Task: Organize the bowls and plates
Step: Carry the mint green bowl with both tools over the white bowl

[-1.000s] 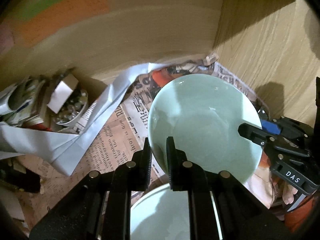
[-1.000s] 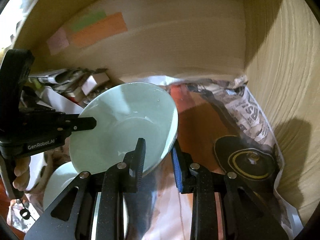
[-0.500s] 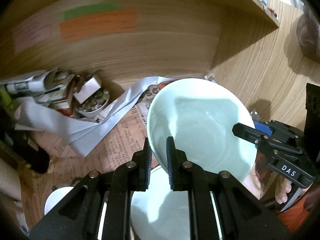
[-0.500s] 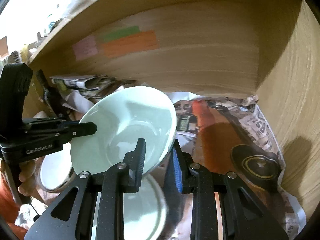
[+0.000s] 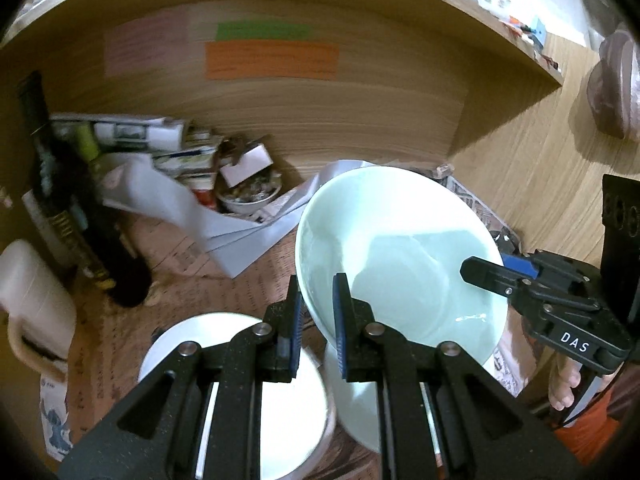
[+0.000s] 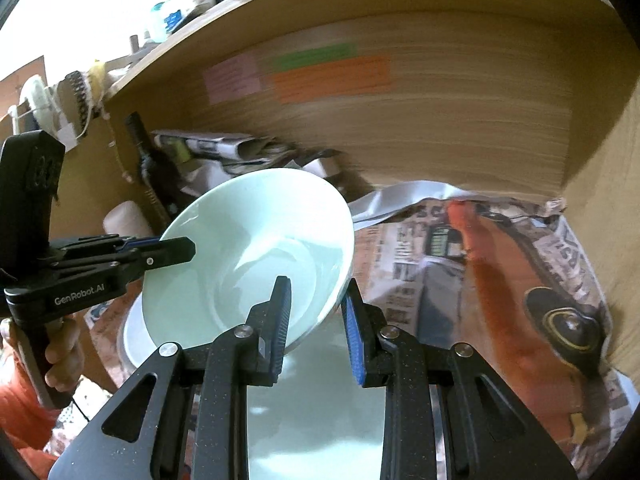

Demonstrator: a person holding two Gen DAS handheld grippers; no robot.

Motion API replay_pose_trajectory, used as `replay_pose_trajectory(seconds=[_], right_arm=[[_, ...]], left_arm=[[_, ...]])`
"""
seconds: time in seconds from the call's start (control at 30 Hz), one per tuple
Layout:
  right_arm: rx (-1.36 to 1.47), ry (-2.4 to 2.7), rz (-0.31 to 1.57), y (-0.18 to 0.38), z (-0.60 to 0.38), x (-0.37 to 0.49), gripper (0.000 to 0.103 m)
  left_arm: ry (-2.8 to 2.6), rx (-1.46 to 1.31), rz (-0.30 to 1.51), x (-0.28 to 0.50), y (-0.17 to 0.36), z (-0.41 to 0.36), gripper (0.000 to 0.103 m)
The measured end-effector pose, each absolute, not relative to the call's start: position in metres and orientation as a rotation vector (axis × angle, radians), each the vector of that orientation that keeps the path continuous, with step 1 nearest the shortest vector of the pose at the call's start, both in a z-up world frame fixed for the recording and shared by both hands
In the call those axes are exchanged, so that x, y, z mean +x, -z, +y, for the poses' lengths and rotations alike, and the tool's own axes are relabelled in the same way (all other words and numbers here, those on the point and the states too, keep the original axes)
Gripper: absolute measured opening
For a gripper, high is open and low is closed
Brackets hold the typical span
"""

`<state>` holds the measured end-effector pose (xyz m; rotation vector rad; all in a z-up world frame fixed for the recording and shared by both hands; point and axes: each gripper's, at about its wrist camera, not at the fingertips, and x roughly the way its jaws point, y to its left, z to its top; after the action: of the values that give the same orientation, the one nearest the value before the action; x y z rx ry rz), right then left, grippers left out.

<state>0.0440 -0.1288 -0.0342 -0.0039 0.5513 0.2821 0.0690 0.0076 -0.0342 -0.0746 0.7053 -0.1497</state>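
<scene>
The setting is a wood-grain cabinet recess with a curved back panel (image 5: 280, 120) and a side panel (image 5: 532, 168) at right; an overhanging shelf board (image 6: 360, 4) caps it. Pink, green and orange paper labels (image 5: 272, 60) are stuck on the back panel. The floor is lined with newspaper (image 6: 500, 264); lighting is dim and warm inside, with bright daylight above the shelf.

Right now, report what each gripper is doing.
Left gripper: shut on the rim of the pale green bowl.
Right gripper: shut on the opposite rim of that bowl.
</scene>
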Motion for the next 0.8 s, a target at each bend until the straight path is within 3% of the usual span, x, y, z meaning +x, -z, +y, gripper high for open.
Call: replay_pose_trajectory(seconds=[0.8], right_arm=[[-0.036,-0.462,0.653,0.07,-0.046,0.06,0.023]], left_arm=[[-0.035,-0.137,0.711,0.0,0.061,0.079,0.013]])
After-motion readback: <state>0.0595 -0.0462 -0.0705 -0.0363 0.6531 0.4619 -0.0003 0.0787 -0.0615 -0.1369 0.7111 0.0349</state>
